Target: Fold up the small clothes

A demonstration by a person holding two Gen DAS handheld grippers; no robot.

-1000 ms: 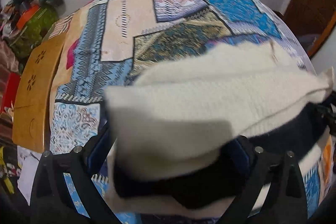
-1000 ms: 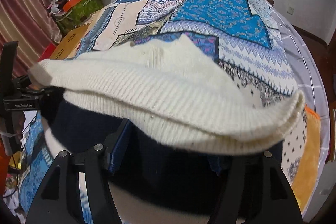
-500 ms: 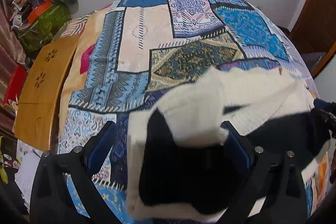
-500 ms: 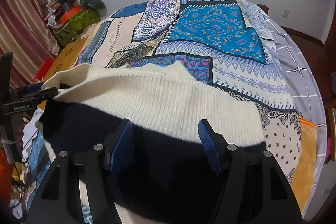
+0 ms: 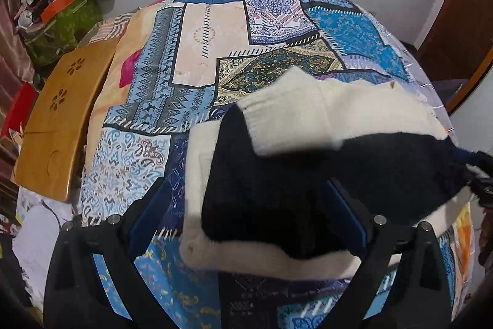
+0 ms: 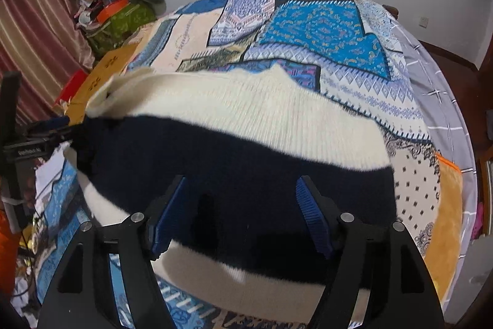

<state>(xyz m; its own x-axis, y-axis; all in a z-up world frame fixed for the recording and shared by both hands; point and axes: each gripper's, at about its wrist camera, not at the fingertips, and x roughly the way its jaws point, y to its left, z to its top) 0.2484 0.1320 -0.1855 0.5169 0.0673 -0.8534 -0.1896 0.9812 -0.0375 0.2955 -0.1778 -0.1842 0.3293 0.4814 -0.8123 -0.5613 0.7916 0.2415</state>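
Left wrist: left gripper (image 5: 249,218) with jaws spread wide, cream-and-navy knit garment (image 5: 286,174) lying between them near the bed (image 5: 197,51)'s near edge, 1 cream flap folded over. Far half of bed bare.

Right wrist: right gripper (image 6: 240,211) jaws wide apart over the garment (image 6: 246,150); bed (image 6: 323,26) bare beyond.

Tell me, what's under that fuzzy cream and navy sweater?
The cream and navy knitted sweater lies on a blue patchwork-patterned bedspread, which shows all around it. The sweater hides the part of the bedspread beneath it, so anything else there can't be seen.
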